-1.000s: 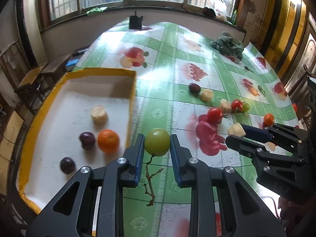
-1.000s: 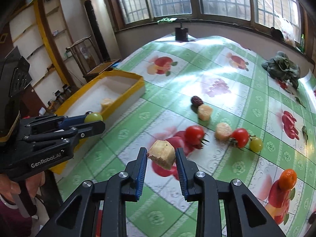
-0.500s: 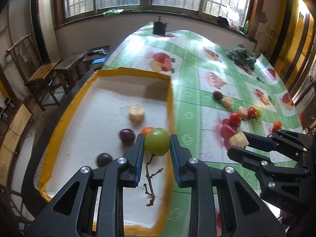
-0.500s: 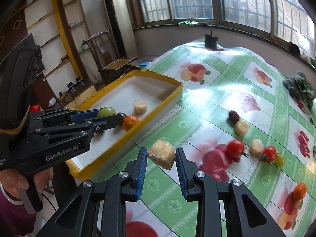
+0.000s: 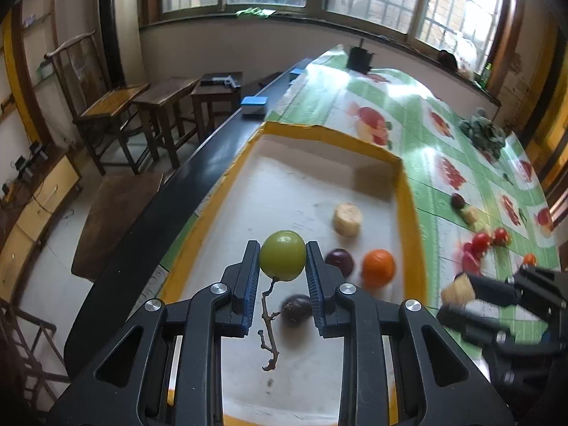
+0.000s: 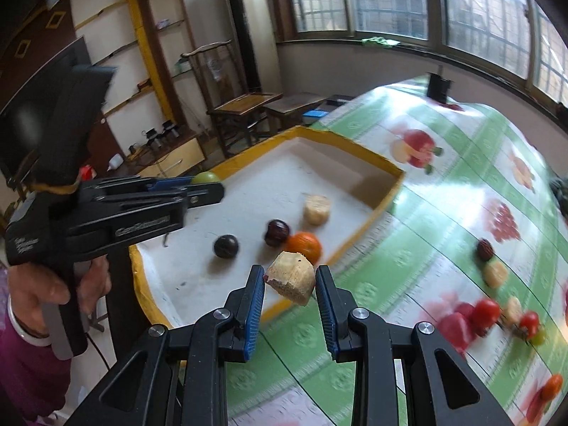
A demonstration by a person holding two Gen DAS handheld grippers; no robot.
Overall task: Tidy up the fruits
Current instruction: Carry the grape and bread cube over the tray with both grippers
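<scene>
A: Nearest in the left wrist view?
B: Left gripper [image 5: 282, 277], lower centre of the frame, jaws clenched on a green grape [image 5: 282, 255], pads pressing both sides. Bare brown stem [image 5: 268, 326] dangling beneath the grape.

A: Under and past the grape?
B: Tray [image 5: 227, 191] with a yellow rim and white floor. Inside, near to far: dark plum [image 5: 296, 310] just behind the stem, second plum [image 5: 339, 262] touching or nearly touching an orange [image 5: 378, 268] to its right, pale banana slice [image 5: 348, 219] further up.

A: Lower right of that frame?
B: Right gripper [image 5: 458, 293], blurred, grasping a beige chunk [image 5: 458, 293] beyond the tray's right rim.

A: From the right wrist view?
B: Right gripper [image 6: 290, 280] at bottom centre, jaws closed on that beige chunk [image 6: 291, 277], brown crust on the lower edge, hanging over the tray's near rim [image 6: 349, 236]. Left of the frame: hand [image 6: 53, 291] around a black handle, left gripper [image 6: 207, 183] reaching over the tray, green grape [image 6: 206, 177] at the tip.

A: Further out?
B: Green checked tablecloth [image 6: 458, 163] with fruit prints. On the right side of the frame, loose pieces apart from the tray: dark fruit [image 6: 485, 249], pale slices, 2 tomatoes [image 6: 487, 314], another orange [image 6: 552, 387] at lower right. Windows along the top.
</scene>
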